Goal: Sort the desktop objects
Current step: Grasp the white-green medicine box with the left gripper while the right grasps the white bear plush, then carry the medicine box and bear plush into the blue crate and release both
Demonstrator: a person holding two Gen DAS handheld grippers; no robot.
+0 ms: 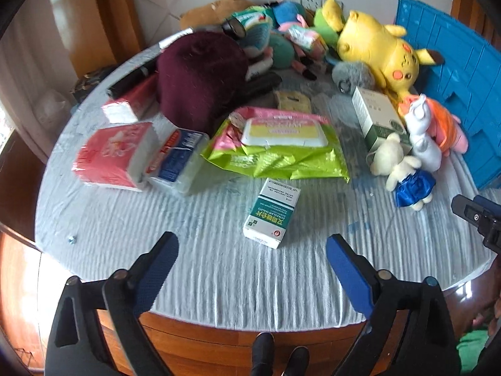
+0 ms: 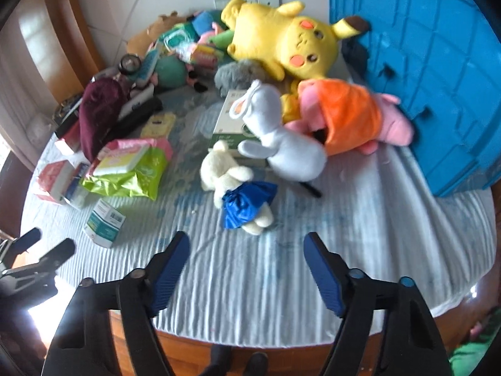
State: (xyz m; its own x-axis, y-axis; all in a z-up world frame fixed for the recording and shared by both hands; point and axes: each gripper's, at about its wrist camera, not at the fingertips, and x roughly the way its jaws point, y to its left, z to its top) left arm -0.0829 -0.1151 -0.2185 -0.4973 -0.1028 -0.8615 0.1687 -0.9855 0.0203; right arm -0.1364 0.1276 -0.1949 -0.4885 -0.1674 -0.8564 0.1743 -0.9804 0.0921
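My left gripper is open and empty, just in front of a small green-and-white medicine box lying on the round table. The box also shows in the right wrist view. My right gripper is open and empty, just short of a cream plush in a blue skirt, which also shows in the left wrist view. A blue crate stands at the right. A yellow Pikachu plush, a white plush and an orange-and-pink plush lie beside it.
A green wet-wipes pack, red tissue packs, a blue-labelled clear box, a maroon hat and a tall green-white box crowd the table's middle and left. More plush toys pile at the back. The table's wooden edge is near.
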